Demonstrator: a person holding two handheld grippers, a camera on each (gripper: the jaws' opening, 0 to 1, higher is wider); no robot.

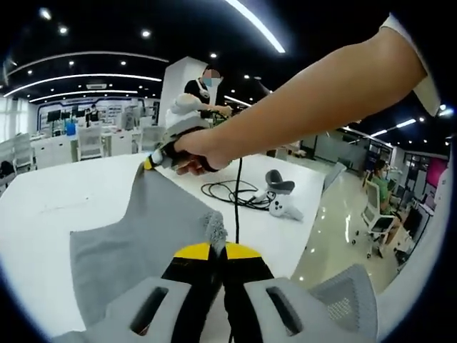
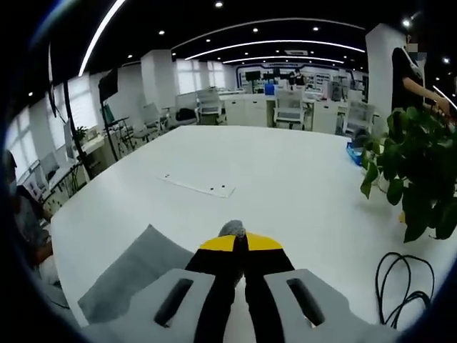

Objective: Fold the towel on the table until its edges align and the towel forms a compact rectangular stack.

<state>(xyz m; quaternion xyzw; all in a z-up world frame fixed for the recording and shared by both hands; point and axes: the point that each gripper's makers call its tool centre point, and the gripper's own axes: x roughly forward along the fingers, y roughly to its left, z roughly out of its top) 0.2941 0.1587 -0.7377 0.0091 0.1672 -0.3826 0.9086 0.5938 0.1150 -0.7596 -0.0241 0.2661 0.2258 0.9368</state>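
Left gripper (image 1: 218, 251) has its jaws pressed together on a bunched corner of the grey towel (image 1: 136, 236), which spreads over the white table (image 1: 64, 193). Right gripper (image 2: 239, 244) likewise pinches a tuft of towel between closed jaws; in the left gripper view it appears at the towel's far corner, held in the person's hand (image 1: 196, 151). Beyond the towel lie a coiled black cable (image 1: 232, 193) and a white controller (image 1: 282, 204). A leafy plant (image 2: 414, 171) stands at the table's edge in the right gripper view.
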